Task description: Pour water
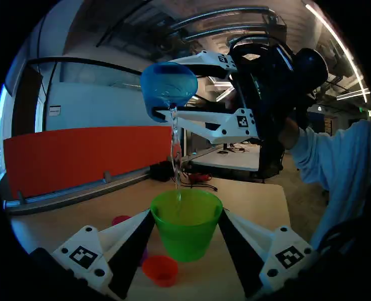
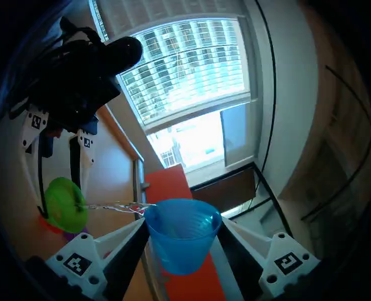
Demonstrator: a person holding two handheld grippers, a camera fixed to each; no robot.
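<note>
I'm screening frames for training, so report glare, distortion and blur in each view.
Left gripper view: fisheye bows the ceiling pipes and table edge; green cup sharp, evenly lit; the water stream glints, slightly smeared. Right gripper view: the window is blown out, leaving the left gripper backlit and dark; blue cup crisp.

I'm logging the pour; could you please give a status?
Left gripper shut on green cup, upright. Right gripper shut on blue cup, tipped, water streaming into green. Orange cup on table, clear of stream.
</note>
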